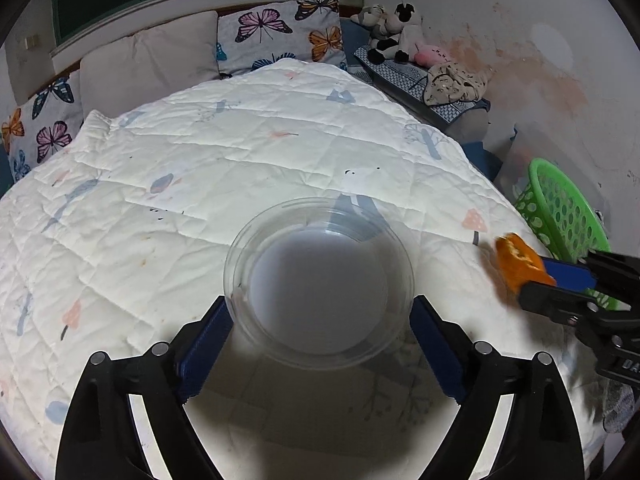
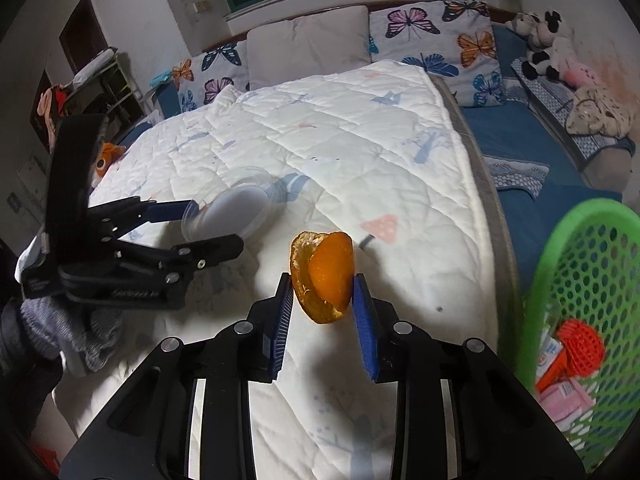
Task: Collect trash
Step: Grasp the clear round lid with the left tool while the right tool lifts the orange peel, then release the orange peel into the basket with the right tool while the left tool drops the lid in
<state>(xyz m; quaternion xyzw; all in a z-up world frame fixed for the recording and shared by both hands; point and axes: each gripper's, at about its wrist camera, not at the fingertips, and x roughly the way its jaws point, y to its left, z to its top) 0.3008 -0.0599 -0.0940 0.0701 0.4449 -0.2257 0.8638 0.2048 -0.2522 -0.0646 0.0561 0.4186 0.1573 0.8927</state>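
Note:
My left gripper [image 1: 320, 308] is shut on a clear plastic cup [image 1: 319, 280], held above the white quilt with its open mouth facing the camera. It also shows in the right wrist view [image 2: 236, 208], held by the left gripper [image 2: 200, 224]. My right gripper [image 2: 322, 292] is shut on an orange peel [image 2: 324, 276] above the quilt near the bed's right edge. The peel [image 1: 520, 260] and the right gripper [image 1: 536, 276] appear at the right of the left wrist view. A green mesh basket [image 2: 592, 280] stands right of the bed, holding red and pink trash.
The white quilt [image 1: 240, 152] covers the bed, with butterfly pillows [image 1: 280, 32] at the head. Stuffed toys [image 1: 396, 32] sit on a side shelf by the stained wall. The green basket [image 1: 560, 208] stands beside the bed. Grey cloth [image 2: 72, 328] lies at the left.

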